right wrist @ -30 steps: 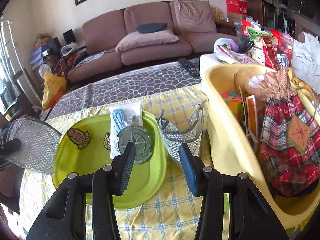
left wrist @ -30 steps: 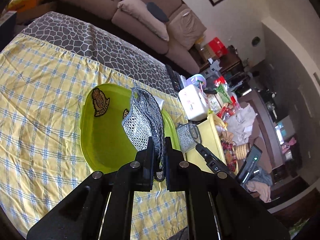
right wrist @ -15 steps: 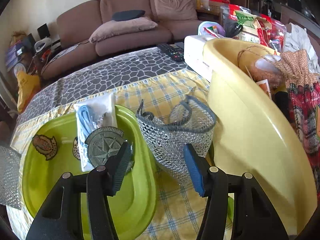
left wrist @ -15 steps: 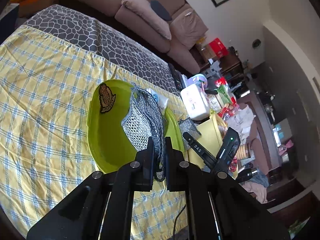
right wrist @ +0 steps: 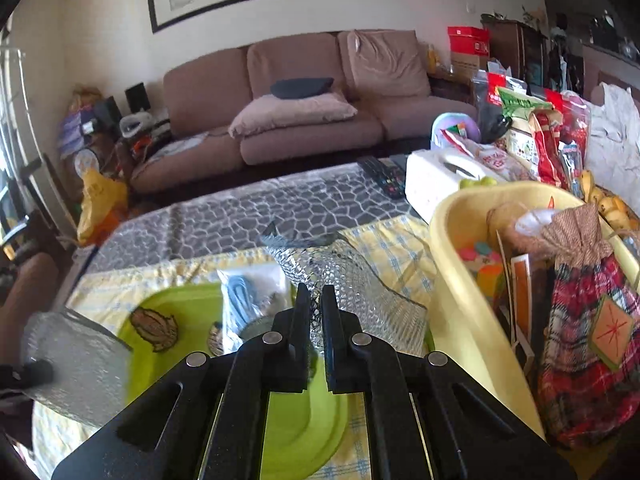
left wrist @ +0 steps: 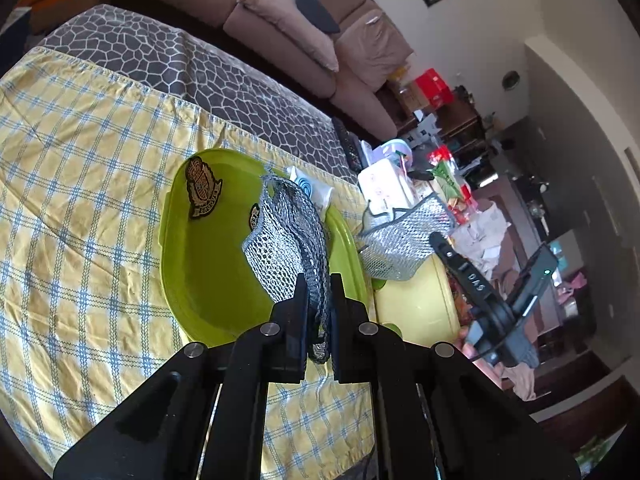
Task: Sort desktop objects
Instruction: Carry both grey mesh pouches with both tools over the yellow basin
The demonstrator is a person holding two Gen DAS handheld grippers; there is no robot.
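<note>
My left gripper (left wrist: 319,292) is shut on a folded silver mesh pouch (left wrist: 286,240) and holds it above the lime green tray (left wrist: 192,264). My right gripper (right wrist: 316,308) is shut on a second silver mesh pouch (right wrist: 352,292), lifted between the green tray (right wrist: 304,424) and the yellow tub (right wrist: 460,276). That second pouch (left wrist: 404,236) and the right gripper's body show in the left wrist view. The left-held pouch (right wrist: 76,372) shows at the left of the right wrist view. The tray holds embroidered patches (left wrist: 202,194) and a clear bag with a blue cable (right wrist: 244,300).
The yellow tub holds a red plaid drawstring bag (right wrist: 584,344), cards and coloured pieces. A white box (right wrist: 444,176), a remote (right wrist: 380,176) and snack packets (right wrist: 536,140) stand behind it. A yellow checked cloth (left wrist: 80,184) covers the table; a brown sofa (right wrist: 300,108) is beyond.
My right gripper has closed on the second mesh pouch and lifted it off the cloth. My left gripper still holds its pouch, shifted slightly over the tray.
</note>
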